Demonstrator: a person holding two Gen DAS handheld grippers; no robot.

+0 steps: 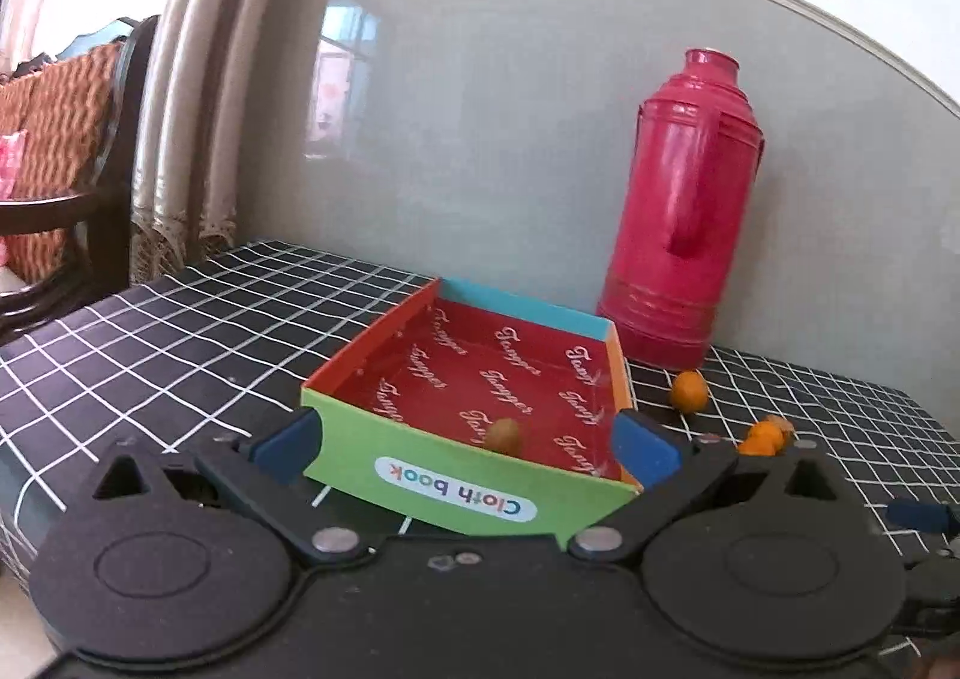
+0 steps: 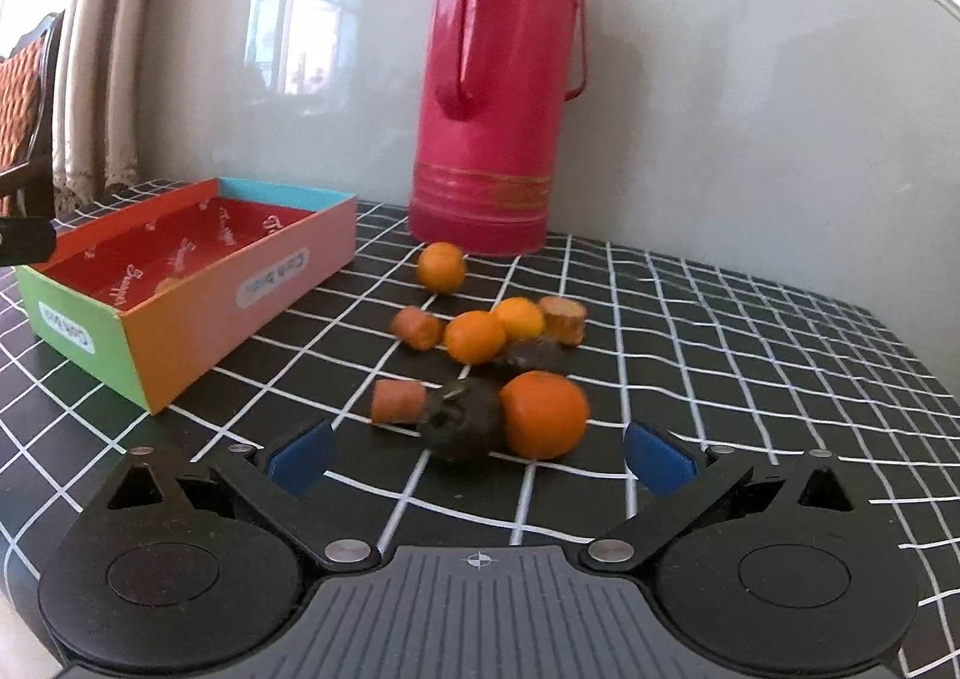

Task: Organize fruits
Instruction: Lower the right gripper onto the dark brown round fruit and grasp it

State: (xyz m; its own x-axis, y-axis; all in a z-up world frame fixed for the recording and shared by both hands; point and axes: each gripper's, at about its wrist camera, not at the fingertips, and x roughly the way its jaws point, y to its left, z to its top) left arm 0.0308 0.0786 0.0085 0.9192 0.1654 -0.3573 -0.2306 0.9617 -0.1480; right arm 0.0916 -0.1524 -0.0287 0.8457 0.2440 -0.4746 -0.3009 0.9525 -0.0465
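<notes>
Left view fruit (image 1: pixel 503 434) inside box (image 1: pixel 462 490), right view carrot chunks (image 2: pixel 397 401)

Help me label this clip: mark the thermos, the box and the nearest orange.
red thermos (image 2: pixel 480 96), right wrist view, body middle
cardboard box (image 2: pixel 198 319), right wrist view, long outer wall
nearest orange (image 2: pixel 546 413), right wrist view, front face

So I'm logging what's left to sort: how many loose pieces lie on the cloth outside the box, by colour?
Orange round fruits: 4
Reddish-orange stubby pieces: 3
Dark pieces: 2
Total: 9
</notes>
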